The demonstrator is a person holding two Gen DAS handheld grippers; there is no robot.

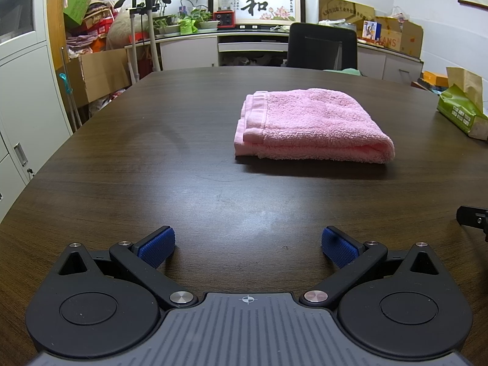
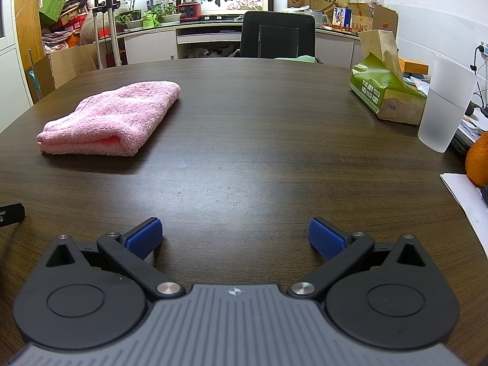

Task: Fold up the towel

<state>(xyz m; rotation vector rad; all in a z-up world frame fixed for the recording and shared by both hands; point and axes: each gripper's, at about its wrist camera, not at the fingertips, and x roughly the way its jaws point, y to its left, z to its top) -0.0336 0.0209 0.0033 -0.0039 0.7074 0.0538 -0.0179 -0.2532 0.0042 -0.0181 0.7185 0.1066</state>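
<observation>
At 1 o'clock, folded pink terry towel [image 1: 314,125] looks finished; left gripper [image 1: 247,245], right gripper [image 2: 235,238] spread, empty; next: withdraw or final tidy.

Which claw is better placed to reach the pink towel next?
Probably left. The pink towel lies just right of centre ahead of the open left claw, its layered edges facing it. From the open right claw it sits far off to the left.
</observation>
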